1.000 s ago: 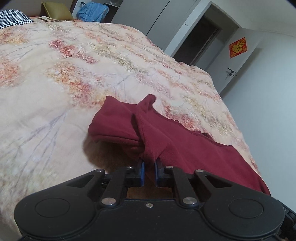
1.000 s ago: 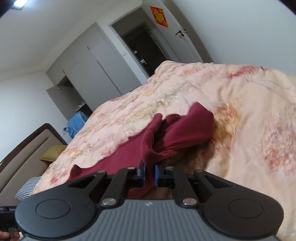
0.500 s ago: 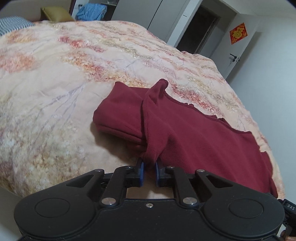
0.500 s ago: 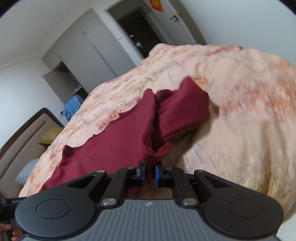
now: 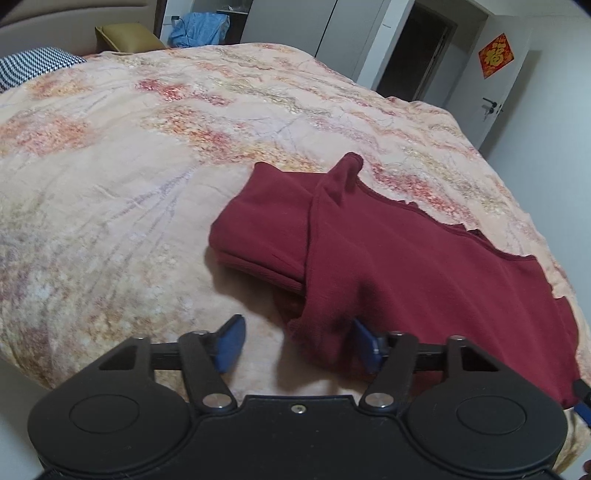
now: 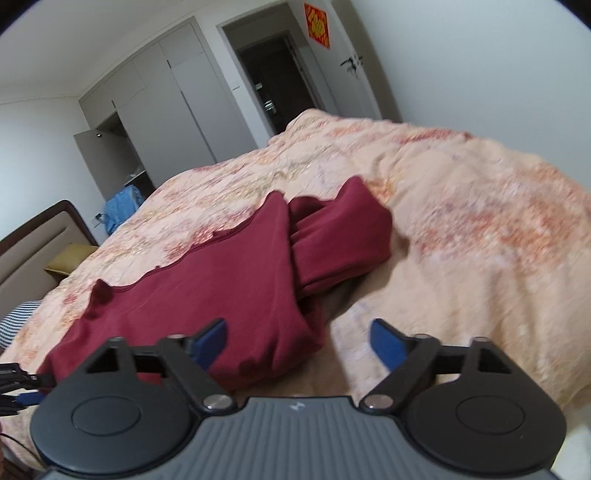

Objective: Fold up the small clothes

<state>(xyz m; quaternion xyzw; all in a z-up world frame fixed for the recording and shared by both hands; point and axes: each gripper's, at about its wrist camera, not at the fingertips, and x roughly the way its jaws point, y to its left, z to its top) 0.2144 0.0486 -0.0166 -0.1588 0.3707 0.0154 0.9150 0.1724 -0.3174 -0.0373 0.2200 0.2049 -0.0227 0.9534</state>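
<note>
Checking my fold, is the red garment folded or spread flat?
Partly folded: the red garment has one layer doubled over, one end sticking out.

A bed with a peach floral quilt (image 5: 155,155) fills most of both views. In the left wrist view, a black-and-white checked pillow (image 5: 33,68) lies at 10 o'clock, an olive cushion (image 5: 125,37) at 11, and blue cloth (image 5: 201,29) just beside it. Grey wardrobe doors (image 5: 295,26) stand at 12, a dark doorway (image 5: 417,51) at 1, and a white door with a red paper ornament (image 5: 496,55) at 2.
</note>
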